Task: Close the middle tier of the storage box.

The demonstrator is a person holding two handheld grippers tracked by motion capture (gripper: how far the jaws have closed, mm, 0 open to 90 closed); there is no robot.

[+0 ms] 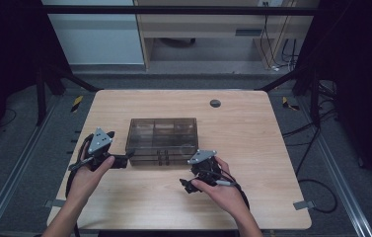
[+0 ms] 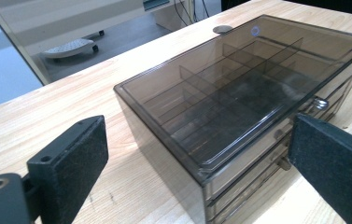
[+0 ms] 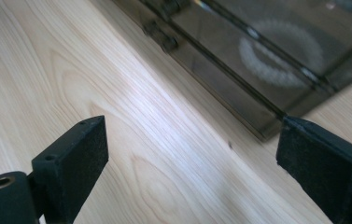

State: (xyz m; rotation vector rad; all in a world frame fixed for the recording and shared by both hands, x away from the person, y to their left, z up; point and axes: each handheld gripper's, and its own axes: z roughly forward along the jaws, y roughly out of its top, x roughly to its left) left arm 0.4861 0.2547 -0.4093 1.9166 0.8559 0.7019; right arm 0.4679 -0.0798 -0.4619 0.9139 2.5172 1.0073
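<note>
A smoky see-through drawer box (image 1: pixel 162 136) with divided compartments under its lid stands at the middle of the wooden table (image 1: pixel 252 128). My left gripper (image 1: pixel 125 159) is at the box's near left corner, open. In the left gripper view the box (image 2: pixel 243 102) stands between and beyond the wide-apart pads (image 2: pixel 73 161), and its corner is close. My right gripper (image 1: pixel 186 184) hovers open over bare wood just in front of the box. The right gripper view has the box's drawer fronts (image 3: pixel 257 65) and small handles (image 3: pixel 163 38) at the upper right.
A round grey grommet (image 1: pixel 215 103) sits in the table behind the box. Dark frame bars (image 1: pixel 50 79) and cables (image 1: pixel 316 148) flank the table on the floor. A pale cabinet (image 1: pixel 208 29) stands beyond the far edge.
</note>
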